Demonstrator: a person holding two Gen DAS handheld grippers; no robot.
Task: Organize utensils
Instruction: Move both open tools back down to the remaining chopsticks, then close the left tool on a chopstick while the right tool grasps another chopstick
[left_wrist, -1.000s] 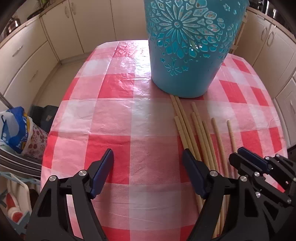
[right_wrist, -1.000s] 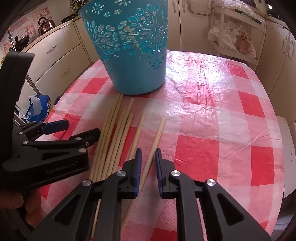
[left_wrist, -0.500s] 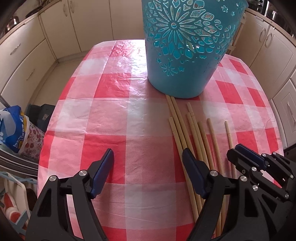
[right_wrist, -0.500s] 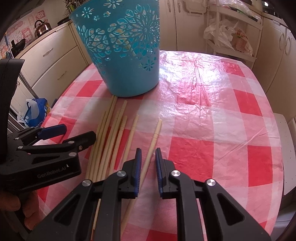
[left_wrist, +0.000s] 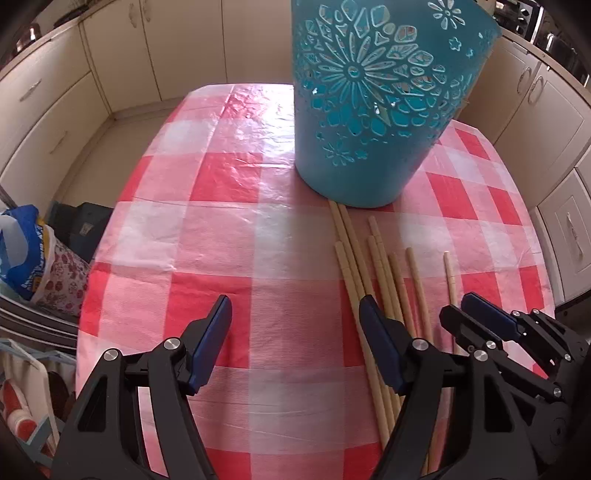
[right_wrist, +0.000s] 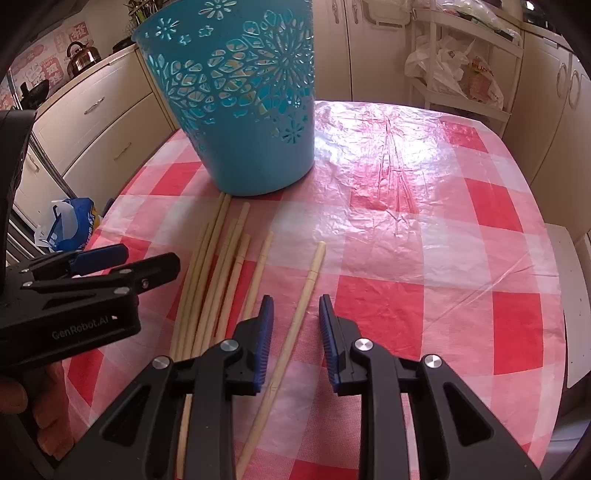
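Observation:
Several pale wooden chopsticks (left_wrist: 373, 266) lie side by side on the red-checked tablecloth, in front of a tall teal cut-out basket (left_wrist: 380, 110). My right gripper (right_wrist: 296, 301) hangs low over the rightmost chopstick (right_wrist: 312, 273). That stick lies between the jaws, which are opening, and the blue pads stand clear of it. My left gripper (left_wrist: 295, 306) is wide open over bare cloth to the left of the bundle. Its jaws are closing slightly with nothing between them. The basket (right_wrist: 240, 103) and the bundle (right_wrist: 218, 258) also show in the right wrist view.
The table (right_wrist: 424, 229) is oval, with a glossy plastic cover. Cream cabinets (left_wrist: 55, 110) ring the room. Bags (left_wrist: 33, 258) sit on the floor at the left, and a white rack with bags (right_wrist: 461, 74) stands behind the table. A person's hand (right_wrist: 33, 406) holds the left gripper (right_wrist: 147, 256).
The right gripper's jaws, narrow around the rightmost chopstick before, have spread apart. The left gripper's jaws have come slightly closer together. Both hands stay about where they were.

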